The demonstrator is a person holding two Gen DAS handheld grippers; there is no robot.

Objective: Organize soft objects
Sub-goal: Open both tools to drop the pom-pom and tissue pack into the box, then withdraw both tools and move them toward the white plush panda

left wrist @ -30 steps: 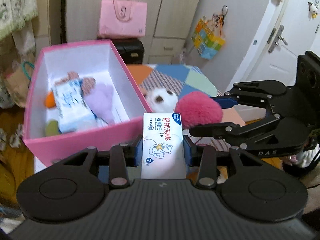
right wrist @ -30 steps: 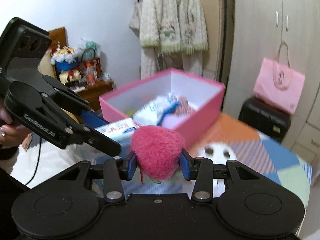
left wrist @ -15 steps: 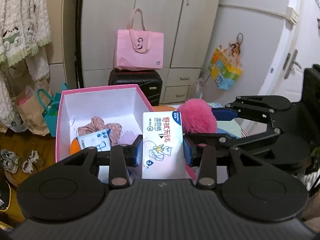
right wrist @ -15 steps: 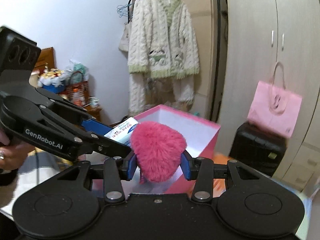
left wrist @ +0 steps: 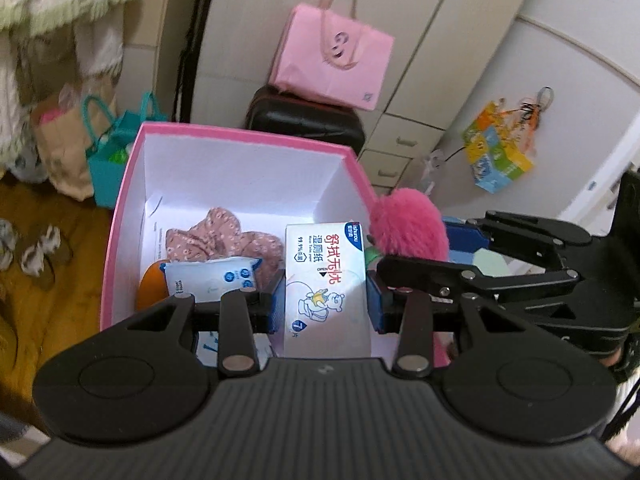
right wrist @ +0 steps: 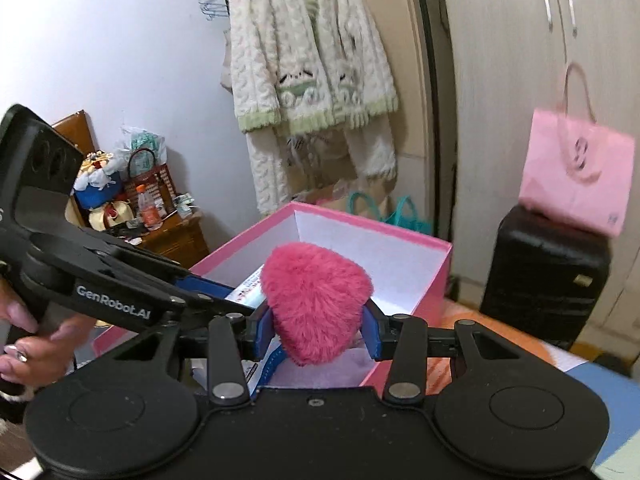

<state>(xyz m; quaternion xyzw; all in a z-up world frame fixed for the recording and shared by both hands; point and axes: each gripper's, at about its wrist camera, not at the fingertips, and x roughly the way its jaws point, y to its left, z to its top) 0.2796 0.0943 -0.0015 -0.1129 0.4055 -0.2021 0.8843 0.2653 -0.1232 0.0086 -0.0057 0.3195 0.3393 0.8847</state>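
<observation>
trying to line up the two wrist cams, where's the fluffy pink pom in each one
Left wrist view: the fluffy pink pom is right of centre, past the pink box's right wall, clamped in the right gripper.
Right wrist view: the pom sits at centre, in front of the box.
Shared landmark: the pink tote bag on the black suitcase.

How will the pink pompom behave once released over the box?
The pompom looks fluffy, and the right gripper's fingers sink into it, so it is probably soft and light. Being rounded, it may roll a little in the box, though the fur should damp that.
</observation>
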